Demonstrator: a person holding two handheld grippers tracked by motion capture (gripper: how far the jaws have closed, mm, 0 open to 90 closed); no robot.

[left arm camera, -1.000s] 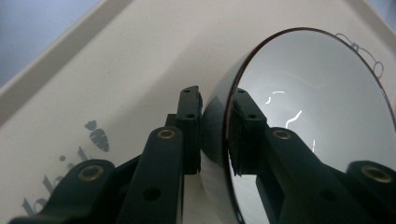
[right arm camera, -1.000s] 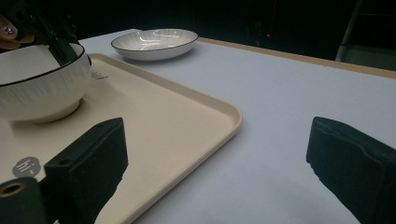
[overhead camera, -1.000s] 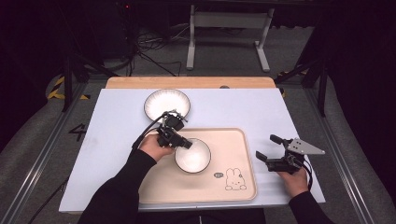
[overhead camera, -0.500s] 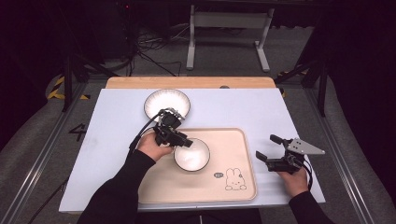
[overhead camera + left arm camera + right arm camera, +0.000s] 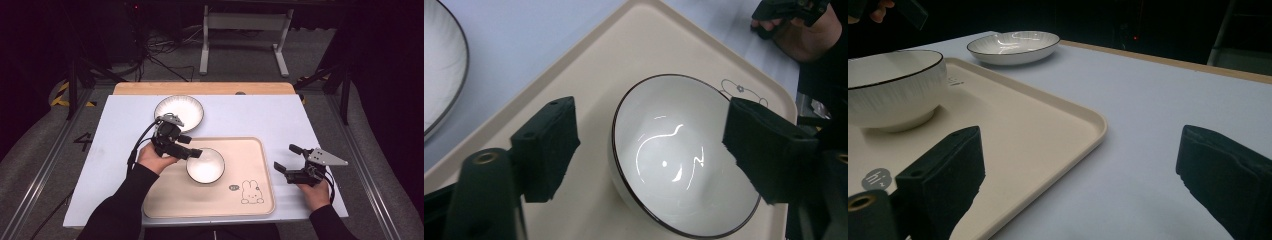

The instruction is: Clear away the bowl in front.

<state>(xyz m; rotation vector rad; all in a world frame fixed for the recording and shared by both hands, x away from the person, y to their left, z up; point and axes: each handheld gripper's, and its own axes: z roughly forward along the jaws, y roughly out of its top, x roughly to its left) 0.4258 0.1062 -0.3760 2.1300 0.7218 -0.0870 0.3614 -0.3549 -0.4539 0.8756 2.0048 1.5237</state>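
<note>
The small white bowl [image 5: 205,165] now stands on the beige tray [image 5: 255,155], a little left of the tray's middle and nearer its far edge than its near one; over the last second it has barely shifted, sitting in almost the same spot on the tray. What has changed is the left gripper [image 5: 192,153]: a second ago it was at the bowl's rim, and now its jaws stand apart, one on each side of the bowl's left rim with nothing pinched between them, which the left gripper view makes plain, the bowl [image 5: 681,155] lying free between the two black pads with tray showing beside the left one. I take that as a release, so the bowl's placing on the tray looks done and the hand is free to draw back. The likely next thing is the larger plate [image 5: 178,111], which rests on the white worktop [image 5: 260,117] just beyond the tray's far left corner, still off the tray. The right gripper [image 5: 290,159] has kept its place near the worktop's right edge, just past the tray's right rim, its jaws wide apart and empty; its own view looks low across the tray [image 5: 1038,130] toward the bowl [image 5: 893,87] and plate [image 5: 1013,46]
</note>
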